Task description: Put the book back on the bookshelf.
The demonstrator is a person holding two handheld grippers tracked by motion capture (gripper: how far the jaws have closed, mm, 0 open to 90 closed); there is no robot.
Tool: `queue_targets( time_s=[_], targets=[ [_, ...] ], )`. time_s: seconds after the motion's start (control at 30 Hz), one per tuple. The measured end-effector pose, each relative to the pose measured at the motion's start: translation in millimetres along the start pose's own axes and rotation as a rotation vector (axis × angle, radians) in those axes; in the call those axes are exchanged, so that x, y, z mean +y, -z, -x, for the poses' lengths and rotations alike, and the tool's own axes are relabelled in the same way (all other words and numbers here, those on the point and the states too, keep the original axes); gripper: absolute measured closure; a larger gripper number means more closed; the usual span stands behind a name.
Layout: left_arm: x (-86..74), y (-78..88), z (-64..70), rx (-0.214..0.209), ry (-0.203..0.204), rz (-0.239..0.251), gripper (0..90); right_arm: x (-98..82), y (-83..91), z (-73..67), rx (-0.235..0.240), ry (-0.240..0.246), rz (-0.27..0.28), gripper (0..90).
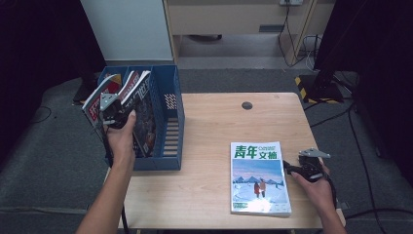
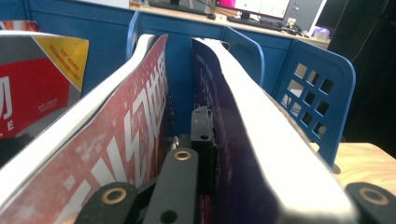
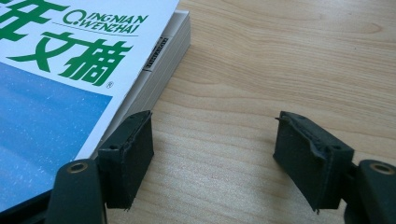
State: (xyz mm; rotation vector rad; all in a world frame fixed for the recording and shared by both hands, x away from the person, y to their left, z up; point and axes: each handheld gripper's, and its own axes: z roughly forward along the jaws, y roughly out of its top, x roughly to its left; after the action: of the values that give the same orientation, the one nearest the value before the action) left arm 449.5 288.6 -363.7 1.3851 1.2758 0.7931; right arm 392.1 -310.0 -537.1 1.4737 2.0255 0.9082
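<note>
Left claw (image 2: 205,140) pinches dark magazine (image 2: 243,140) upright in blue rack (image 1: 170,122) — right claw (image 3: 215,158) spread.

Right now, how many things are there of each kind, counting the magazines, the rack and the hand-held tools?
Magazines standing in the rack: 3 (red-and-yellow magazine, red magazine, dark magazine, gripped by the left tool)
Magazines lying flat: 1 (flat magazine on the table)
Racks: 1 (blue rack)
Tools: 2 (left tool, right tool)
Total: 7
</note>
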Motion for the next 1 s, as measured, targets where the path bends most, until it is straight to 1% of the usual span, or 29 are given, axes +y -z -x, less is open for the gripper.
queue_targets(
  time_s=[0.1, 0.17, 0.27, 0.37, 0.43, 0.47, 0.57, 0.6, 0.67, 0.8, 0.87, 1.0],
  targets=[
    [-0.4, 1.1, -0.3, -0.010, -0.013, -0.022, 78.6, 0.0, 0.0, -0.1, 0.001, 0.001, 0.000, 28.1],
    [-1.9, 1.9, -0.7, -0.011, -0.018, -0.022, 78.7, 0.1, -0.1, -0.3, 0.001, 0.000, 0.002, 28.1],
    [-4.1, 2.5, -1.2, -0.020, -0.009, -0.025, 76.7, 0.1, -0.2, -0.4, 0.002, 0.002, 0.004, 28.1],
    [-4.5, 2.8, -0.7, -0.019, -0.012, -0.024, 77.9, 0.1, -0.3, -0.5, 0.002, 0.002, 0.004, 28.0],
    [-4.4, 3.2, -0.1, -0.014, -0.020, -0.025, 80.6, 0.1, -0.3, -0.5, 0.002, 0.002, 0.004, 28.0],
    [-4.5, 3.5, -0.1, -0.018, -0.016, -0.023, 80.9, 0.1, -0.3, -0.5, 0.002, 0.002, 0.004, 28.0],
    [-6.1, 4.1, 0.1, -0.012, -0.006, -0.010, 81.7, 0.1, -0.3, -0.4, 0.002, 0.002, 0.004, 28.0],
    [-6.8, 4.2, 0.7, 0.000, -0.006, -0.002, 81.8, 0.1, -0.3, -0.4, 0.002, 0.002, 0.004, 27.9],
    [-7.7, 3.7, 1.5, -0.001, -0.006, 0.006, 81.8, 0.1, -0.3, -0.4, 0.003, 0.002, 0.003, 28.0],
    [-7.4, 2.6, 3.9, 0.002, -0.001, 0.045, 81.8, 0.2, -0.3, -0.4, 0.003, 0.002, 0.003, 28.0],
    [-5.8, 0.7, 4.8, -0.001, 0.001, 0.050, 81.7, 0.2, -0.3, -0.5, 0.004, 0.002, 0.003, 28.0],
    [-4.8, -5.0, 7.2, 0.011, 0.009, 0.053, 81.6, 0.2, -0.3, -0.6, 0.004, 0.003, 0.003, 28.1]
  ],
)
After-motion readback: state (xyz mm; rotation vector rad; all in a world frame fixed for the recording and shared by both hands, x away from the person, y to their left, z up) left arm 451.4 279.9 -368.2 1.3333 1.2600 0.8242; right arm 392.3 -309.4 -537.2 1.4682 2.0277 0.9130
